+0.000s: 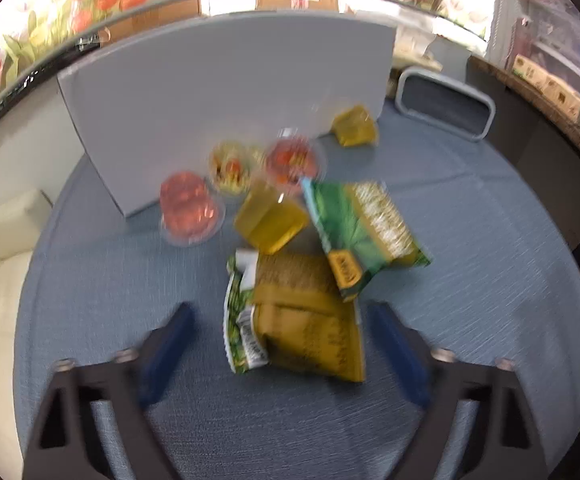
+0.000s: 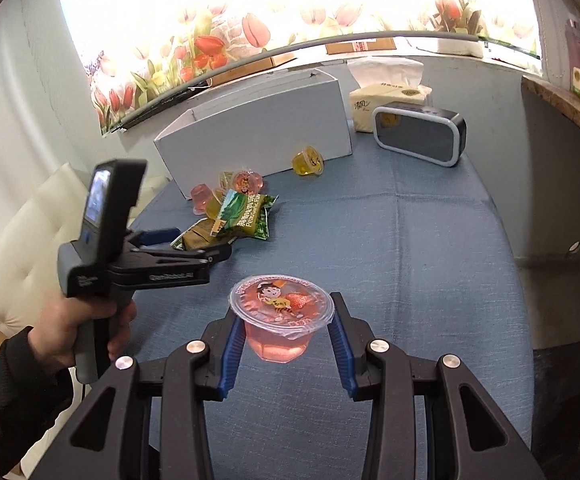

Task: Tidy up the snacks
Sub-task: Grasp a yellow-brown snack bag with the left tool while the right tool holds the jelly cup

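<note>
Right wrist: jaws grip one pink jelly cup (image 2: 281,314); left jaws wide, empty; two packets (image 1: 364,230).

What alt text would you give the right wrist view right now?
The right gripper holds a pink jelly cup between its jaws above the blue tablecloth. Ahead to the left, the left gripper reaches toward a pile of snack packets and jelly cups in front of a white box.

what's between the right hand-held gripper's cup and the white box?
Right wrist view: bare blue tablecloth between the held pink jelly cup and the white box. The snack pile lies left of that line; a lone yellow jelly cup sits by the box.
</note>
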The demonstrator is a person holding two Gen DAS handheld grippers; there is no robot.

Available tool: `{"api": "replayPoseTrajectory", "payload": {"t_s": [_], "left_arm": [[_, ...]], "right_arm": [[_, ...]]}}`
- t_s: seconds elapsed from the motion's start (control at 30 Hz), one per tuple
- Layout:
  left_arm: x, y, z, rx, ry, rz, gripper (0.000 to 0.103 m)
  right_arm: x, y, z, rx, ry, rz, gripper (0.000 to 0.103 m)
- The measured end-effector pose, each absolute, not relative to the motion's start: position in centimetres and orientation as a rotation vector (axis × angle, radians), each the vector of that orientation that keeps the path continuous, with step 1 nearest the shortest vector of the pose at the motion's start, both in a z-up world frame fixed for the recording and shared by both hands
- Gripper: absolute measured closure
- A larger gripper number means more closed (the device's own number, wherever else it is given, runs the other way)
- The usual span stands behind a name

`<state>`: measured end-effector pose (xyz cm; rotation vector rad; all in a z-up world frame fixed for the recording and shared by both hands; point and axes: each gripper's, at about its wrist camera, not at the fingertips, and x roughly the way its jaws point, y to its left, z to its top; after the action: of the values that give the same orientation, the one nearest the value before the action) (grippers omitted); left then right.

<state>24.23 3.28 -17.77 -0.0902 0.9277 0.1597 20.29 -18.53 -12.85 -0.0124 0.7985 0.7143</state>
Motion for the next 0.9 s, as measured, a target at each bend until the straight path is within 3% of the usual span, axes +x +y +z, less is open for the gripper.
{"api": "replayPoseTrajectory", "payload": {"t_s": [0.13,0.2,0.37,0.9], "left_arm": [[24.3,3.3,-17.9,-0.082,0.931,0.153,0.025],[24.2,3.4,-17.8,-0.083,0.921,0.165,0.044],[23.4,4.1,-17.8,-0.116,0.922,0.148,0.054],[13.6,3.0,-9.1,-0.206,0.79,0.089,0.056]], "right_arm": [[20.1,-18.5,-12.8,-0.006,0.799,0.717,0.06],[20.0,-18.4,-12.7,0.001,0.799,0.717,0.06],[19.6,-18.2,-12.6,0.004,0.797,0.728,0.06],[18.1,-15.4,-10.2,-0.015,0.754,0.777,0.06]]}}
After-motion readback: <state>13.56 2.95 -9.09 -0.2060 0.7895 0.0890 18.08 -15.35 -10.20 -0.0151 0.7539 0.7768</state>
